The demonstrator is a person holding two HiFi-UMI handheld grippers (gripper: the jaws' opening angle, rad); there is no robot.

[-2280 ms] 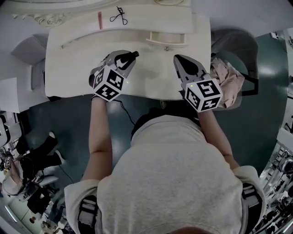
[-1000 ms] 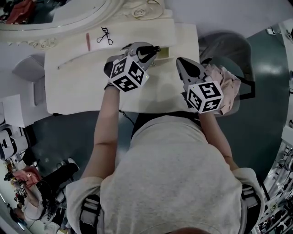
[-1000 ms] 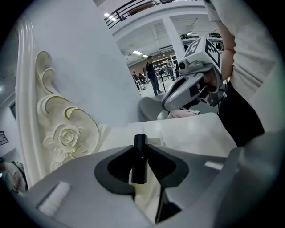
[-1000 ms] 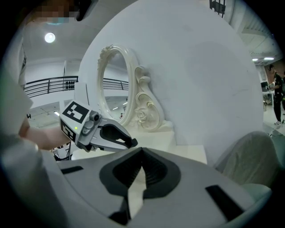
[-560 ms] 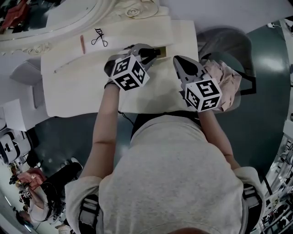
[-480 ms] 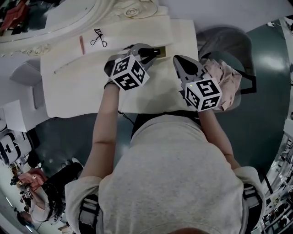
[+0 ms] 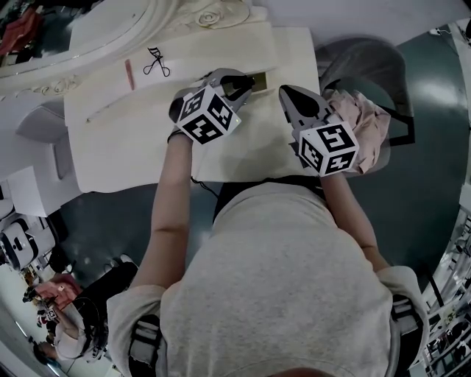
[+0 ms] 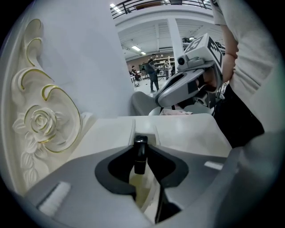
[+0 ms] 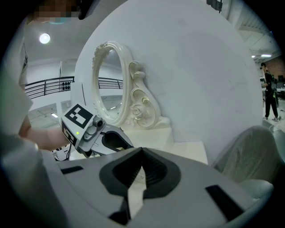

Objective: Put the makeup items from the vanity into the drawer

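My left gripper [image 7: 245, 79] holds a short black makeup tube [image 8: 140, 153] upright at its tips, and its jaws are closing on it. It hovers over the open drawer [image 7: 260, 78], whose pale inside [image 8: 139, 192] shows right below the tube. My right gripper [image 7: 284, 90] is shut with nothing in it, just right of the drawer above the vanity top [image 7: 147, 140]. In the right gripper view its jaws [image 9: 142, 152] meet at the tips. An eyelash curler [image 7: 154, 62], a pink stick [image 7: 128, 74] and a thin long stick [image 7: 110, 111] lie at the back left.
An ornate mirror frame [image 7: 206, 18] stands behind the vanity, and its carved rose [image 8: 41, 121] is close to my left gripper's left side. A chair with a pink cloth [image 7: 362, 119] is at the right. People stand far off in the hall.
My left gripper carried the black tube from the vanity's front edge up to the drawer and has stayed there for the last second. The right gripper barely moved.
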